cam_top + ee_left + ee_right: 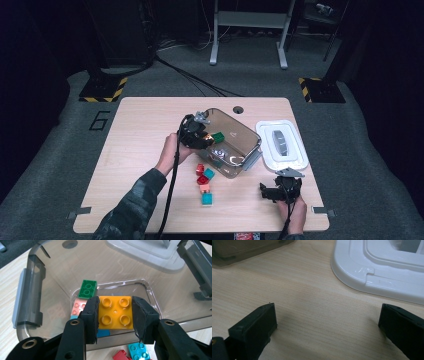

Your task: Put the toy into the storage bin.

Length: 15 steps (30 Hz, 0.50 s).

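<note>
From the high view we are seeing the left gripper hovering over the near-left rim of the clear bin, with a green brick just at its 3 o'clock. A cluster of loose bricks is lying on the table at the bin's 7 o'clock. The right gripper is resting near the table's front edge, at 6 o'clock from the white lid.

In the left gripper view we are watching the jaws clamping an orange brick by its left and right sides, above the bin's floor. The brick is square, so it is showing no long axis; its four studs are facing the camera.

In the right gripper view the jaws are standing wide apart over bare wood, holding nothing, with the lid at 1 o'clock.
</note>
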Available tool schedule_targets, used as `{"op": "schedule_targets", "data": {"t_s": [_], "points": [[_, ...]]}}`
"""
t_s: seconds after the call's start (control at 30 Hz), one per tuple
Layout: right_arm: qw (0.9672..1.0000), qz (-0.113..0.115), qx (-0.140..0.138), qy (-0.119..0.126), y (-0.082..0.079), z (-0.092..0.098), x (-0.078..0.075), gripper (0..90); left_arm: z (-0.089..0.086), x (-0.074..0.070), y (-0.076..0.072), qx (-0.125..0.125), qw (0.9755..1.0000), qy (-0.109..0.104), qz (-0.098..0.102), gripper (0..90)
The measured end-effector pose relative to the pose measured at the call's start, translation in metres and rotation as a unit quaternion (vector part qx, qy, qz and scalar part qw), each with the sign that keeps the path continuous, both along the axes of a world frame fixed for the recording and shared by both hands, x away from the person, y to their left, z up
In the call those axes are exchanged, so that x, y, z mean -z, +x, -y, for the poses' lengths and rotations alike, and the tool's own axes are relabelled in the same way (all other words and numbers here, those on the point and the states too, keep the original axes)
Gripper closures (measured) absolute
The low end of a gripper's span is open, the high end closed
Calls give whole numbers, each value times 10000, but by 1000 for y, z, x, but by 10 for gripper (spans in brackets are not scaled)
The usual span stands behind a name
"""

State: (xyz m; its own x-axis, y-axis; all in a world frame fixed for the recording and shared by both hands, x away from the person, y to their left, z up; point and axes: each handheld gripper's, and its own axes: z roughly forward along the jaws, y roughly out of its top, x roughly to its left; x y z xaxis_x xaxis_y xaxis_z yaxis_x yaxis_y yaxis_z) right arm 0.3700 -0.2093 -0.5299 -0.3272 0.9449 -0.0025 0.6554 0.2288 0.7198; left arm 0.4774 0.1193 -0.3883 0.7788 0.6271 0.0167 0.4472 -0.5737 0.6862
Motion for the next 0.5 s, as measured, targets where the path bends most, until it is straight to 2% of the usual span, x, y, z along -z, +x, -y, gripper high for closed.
{"op": "schedule_targets", "data": {"t_s": [0.3, 0.4, 0.5], "points": [[10000, 1, 0, 0, 0, 0, 0, 11, -2, 0, -1, 2, 10000, -23, -44, 582], [10000, 0, 0, 0, 0, 0, 0, 11, -3, -1, -1, -2, 10000, 6, -60, 540], [10000, 0, 0, 1, 0, 0, 0, 11, -6, -2, -3, -93, 9999, -4, -53, 420]]}}
